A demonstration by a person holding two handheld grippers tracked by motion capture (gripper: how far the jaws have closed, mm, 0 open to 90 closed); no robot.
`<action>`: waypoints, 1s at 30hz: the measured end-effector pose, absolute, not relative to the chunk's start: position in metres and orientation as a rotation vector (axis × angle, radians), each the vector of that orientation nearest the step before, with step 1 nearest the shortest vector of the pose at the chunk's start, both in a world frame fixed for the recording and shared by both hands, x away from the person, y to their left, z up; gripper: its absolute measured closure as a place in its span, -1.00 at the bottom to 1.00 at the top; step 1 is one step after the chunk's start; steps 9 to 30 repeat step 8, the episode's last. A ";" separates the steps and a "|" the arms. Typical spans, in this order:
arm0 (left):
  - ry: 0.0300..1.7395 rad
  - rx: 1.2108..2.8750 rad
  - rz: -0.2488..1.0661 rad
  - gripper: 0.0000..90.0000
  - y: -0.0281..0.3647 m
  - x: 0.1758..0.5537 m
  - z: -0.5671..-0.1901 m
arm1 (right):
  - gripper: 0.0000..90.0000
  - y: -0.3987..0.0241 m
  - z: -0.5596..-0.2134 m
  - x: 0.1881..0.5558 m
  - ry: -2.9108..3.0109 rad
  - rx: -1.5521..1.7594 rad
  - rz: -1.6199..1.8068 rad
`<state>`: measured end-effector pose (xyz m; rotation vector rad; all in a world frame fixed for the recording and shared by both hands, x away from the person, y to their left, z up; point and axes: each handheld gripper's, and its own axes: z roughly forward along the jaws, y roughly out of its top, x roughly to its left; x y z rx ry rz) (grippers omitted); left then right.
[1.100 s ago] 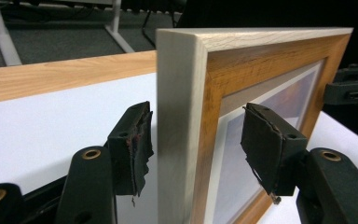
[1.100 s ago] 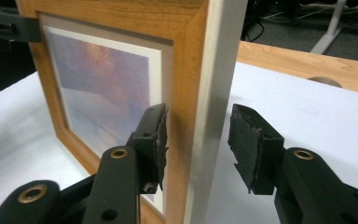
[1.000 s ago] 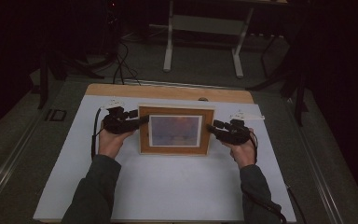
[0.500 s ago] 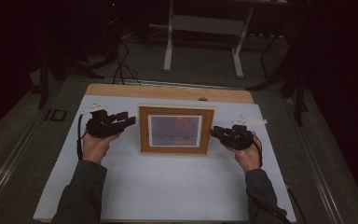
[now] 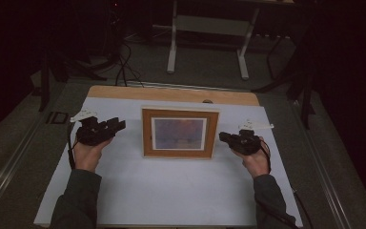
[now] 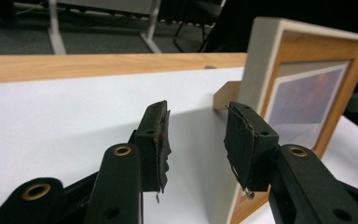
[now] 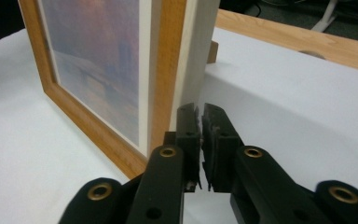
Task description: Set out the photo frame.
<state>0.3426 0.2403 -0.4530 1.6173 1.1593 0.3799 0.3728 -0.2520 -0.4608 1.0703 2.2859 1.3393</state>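
A wooden picture frame stands upright near the middle of the white bench top, its picture side toward the person. In the high view it sits between the two hands, with bare white surface on either side of it. The print behind the glass is dim and hazy, purplish with a warm patch, and what it depicts cannot be made out.

The left gripper is held off the frame's left edge, clear of it. In the left gripper view its jaws stand well apart with nothing between them; the frame rises just past the right-hand jaw, its pale side edge and a small wooden foot at its back visible, while its lower corner is hidden behind that jaw.

The right gripper is held beside the frame's right edge. In the right gripper view its jaws are nearly together, a thin slit between the torn pads, gripping nothing. The frame stands just beyond the jaw tips; whether they touch its pale side cannot be told. The frame's top is cut off there.

The room beyond the bench is dark.
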 end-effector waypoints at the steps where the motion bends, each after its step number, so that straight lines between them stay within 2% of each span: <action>1: 1.181 1.618 0.408 0.32 0.241 0.340 -0.457 | 0.93 -0.252 -0.462 0.373 2.289 1.072 1.335; 7: 1.256 1.636 0.474 0.34 0.241 0.333 -0.469 | 0.94 -0.254 -0.470 0.370 2.298 1.086 1.280; 30: 1.256 1.636 0.474 0.33 0.241 0.333 -0.469 | 0.94 -0.253 -0.472 0.370 2.296 1.088 1.261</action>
